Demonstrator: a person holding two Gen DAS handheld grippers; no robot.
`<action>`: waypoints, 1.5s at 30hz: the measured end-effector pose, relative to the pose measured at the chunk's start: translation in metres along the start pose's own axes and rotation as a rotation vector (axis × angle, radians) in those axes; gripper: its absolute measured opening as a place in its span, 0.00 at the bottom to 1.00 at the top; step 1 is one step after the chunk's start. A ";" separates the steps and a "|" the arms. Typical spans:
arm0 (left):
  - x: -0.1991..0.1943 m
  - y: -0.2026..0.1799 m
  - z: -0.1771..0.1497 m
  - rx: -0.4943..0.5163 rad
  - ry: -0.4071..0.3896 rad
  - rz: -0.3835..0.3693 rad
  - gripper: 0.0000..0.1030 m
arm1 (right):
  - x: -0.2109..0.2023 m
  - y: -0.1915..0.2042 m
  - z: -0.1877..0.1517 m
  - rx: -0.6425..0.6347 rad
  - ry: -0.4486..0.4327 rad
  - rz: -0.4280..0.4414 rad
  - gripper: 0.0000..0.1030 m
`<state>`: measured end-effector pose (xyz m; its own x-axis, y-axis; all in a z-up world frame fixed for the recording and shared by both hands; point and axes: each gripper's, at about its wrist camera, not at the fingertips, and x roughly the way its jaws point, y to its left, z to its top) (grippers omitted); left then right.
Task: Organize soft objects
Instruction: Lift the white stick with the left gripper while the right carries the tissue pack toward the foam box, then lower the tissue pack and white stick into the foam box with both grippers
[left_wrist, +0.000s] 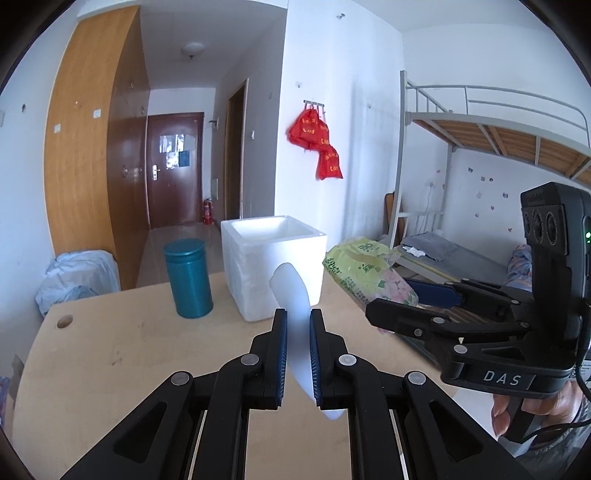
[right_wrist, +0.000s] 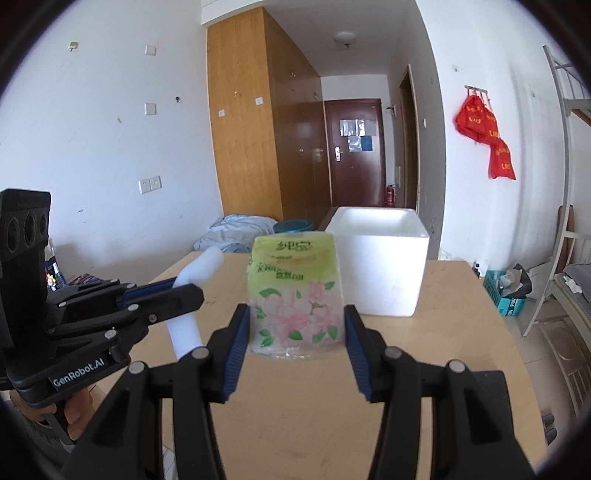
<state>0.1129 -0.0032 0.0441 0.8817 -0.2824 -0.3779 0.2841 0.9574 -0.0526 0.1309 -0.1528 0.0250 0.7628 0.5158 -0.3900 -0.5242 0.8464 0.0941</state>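
My left gripper is shut on a white foam strip and holds it tilted above the wooden table. The strip also shows in the right wrist view, clamped in the left gripper. My right gripper is shut on a green tissue pack with pink flowers and holds it above the table. In the left wrist view the pack sits at the right gripper's fingers. An open white foam box stands on the table behind both, and shows in the right wrist view too.
A teal cylindrical can stands left of the foam box. The table has a cable hole near its left corner. A bunk bed is at the right, a wardrobe and bundled cloth at the left.
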 end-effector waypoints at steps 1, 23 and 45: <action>0.002 0.000 0.002 -0.001 0.002 -0.001 0.11 | 0.001 -0.001 0.002 0.002 -0.002 -0.003 0.53; 0.058 0.009 0.059 0.012 -0.008 -0.046 0.11 | 0.036 -0.035 0.044 0.045 -0.023 -0.042 0.53; 0.146 0.033 0.124 -0.001 0.007 -0.070 0.12 | 0.101 -0.078 0.092 0.078 0.002 -0.069 0.53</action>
<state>0.2972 -0.0207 0.1019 0.8567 -0.3486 -0.3801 0.3449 0.9352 -0.0802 0.2839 -0.1545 0.0623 0.7952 0.4555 -0.4002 -0.4393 0.8877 0.1376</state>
